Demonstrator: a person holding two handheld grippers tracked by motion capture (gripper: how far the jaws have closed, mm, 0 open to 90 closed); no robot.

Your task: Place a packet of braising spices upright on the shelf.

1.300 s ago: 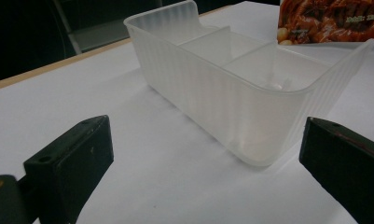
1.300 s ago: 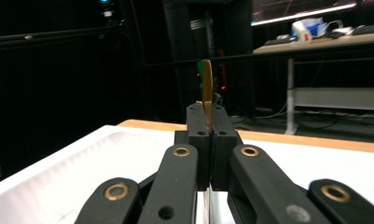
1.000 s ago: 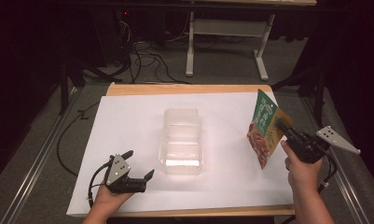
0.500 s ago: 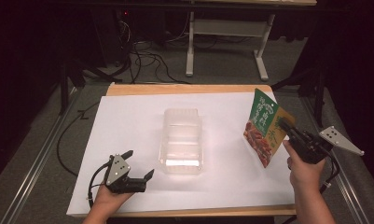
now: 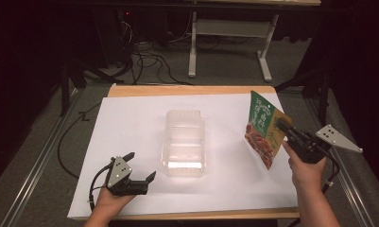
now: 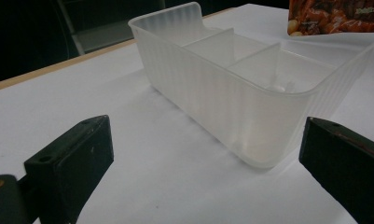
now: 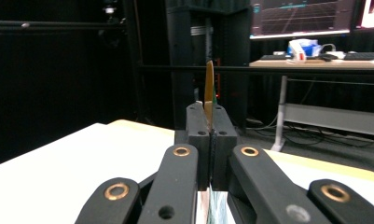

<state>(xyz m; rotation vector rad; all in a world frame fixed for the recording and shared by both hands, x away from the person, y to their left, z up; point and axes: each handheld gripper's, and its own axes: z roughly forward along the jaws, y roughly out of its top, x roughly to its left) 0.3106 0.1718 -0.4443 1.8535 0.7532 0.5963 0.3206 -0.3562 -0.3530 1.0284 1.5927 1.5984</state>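
A clear plastic container point(image 5: 183, 142) with dividers sits in the middle of the white table top point(image 5: 130, 123). My left gripper point(image 5: 140, 166) rests open near the front left, its jaws pointing at the container point(image 6: 231, 93) from a short way off. My right gripper point(image 5: 282, 127) is held above the table's right side, shut on a green and orange snack packet point(image 5: 262, 127) that hangs upright in the air. In the right gripper view the packet's thin edge point(image 7: 209, 88) stands up between the closed jaws. A corner of the packet point(image 6: 336, 16) also shows beyond the container.
The table's wooden edge point(image 5: 192, 90) runs along the far side. Beyond it are cables point(image 5: 144, 52) on the floor and a desk frame point(image 5: 229, 33). Dark rails flank the table left and right.
My right gripper has carried the packet slightly left and up toward the table's middle. The left gripper has stayed put.
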